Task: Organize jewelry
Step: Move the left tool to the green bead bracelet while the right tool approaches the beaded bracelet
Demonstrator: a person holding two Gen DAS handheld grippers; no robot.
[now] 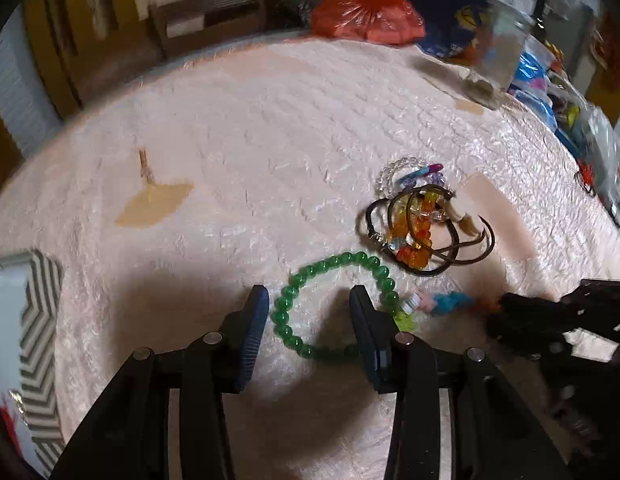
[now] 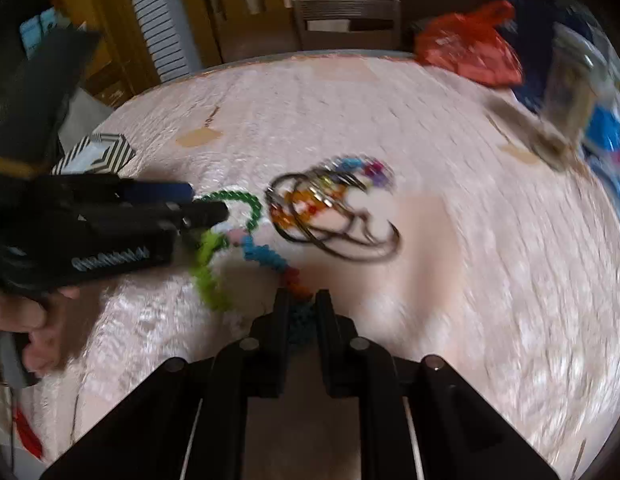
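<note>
A green bead bracelet [image 1: 310, 280] lies on the pink table cover [image 1: 250, 120]. My left gripper [image 1: 308, 300] is open, its jaws either side of the bracelet's left part, just above it. A multicoloured bead strand [image 2: 266, 256] runs from lime through blue to orange and teal. My right gripper [image 2: 302, 300] is shut on its teal end; the view is blurred. A tangle of dark hoops and orange beads [image 1: 421, 228] lies beyond, with a clear bead bracelet [image 1: 389, 172] behind it. The right gripper [image 1: 505, 312] shows at the right edge of the left wrist view.
A zigzag-patterned box [image 1: 38, 340] stands at the left table edge; it also shows in the right wrist view [image 2: 98, 156]. A red plastic bag [image 1: 365, 12] and cluttered packets [image 1: 549, 80] line the far and right edges. A wooden chair [image 2: 345, 24] stands behind the table.
</note>
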